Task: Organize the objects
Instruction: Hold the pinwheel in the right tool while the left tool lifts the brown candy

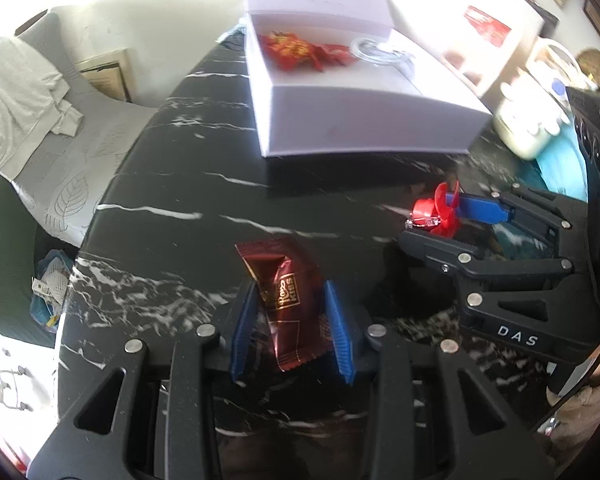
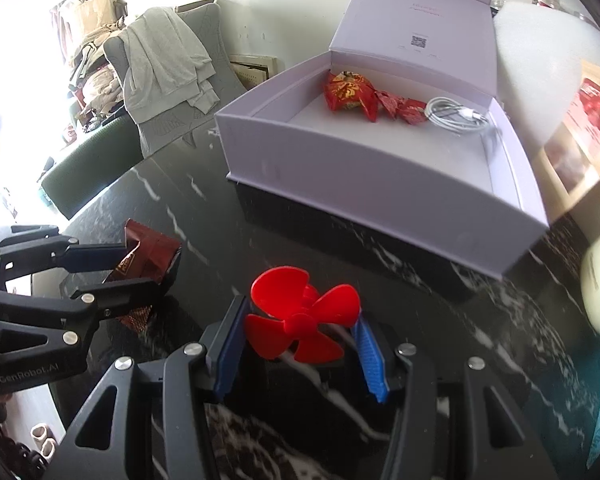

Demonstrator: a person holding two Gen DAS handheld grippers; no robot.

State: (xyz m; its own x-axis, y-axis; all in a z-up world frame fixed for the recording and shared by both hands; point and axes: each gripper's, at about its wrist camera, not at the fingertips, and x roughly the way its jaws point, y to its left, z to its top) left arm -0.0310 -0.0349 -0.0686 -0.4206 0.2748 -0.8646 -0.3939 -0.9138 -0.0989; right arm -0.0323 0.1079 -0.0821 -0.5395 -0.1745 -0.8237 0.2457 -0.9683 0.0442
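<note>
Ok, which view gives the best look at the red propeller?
The right wrist view: the red propeller sits face-on between the right gripper fingers, all four blades visible. The left wrist view shows it only side-on, small and partly hidden by that gripper.

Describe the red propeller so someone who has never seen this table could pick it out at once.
Start at the open lilac box on the black marble table. On the tabletop in front of the box, the right gripper has its blue-padded jaws either side of the red propeller. Unlike the crinkly red wrappers inside the box, it is smooth plastic with four rounded blades.
</note>
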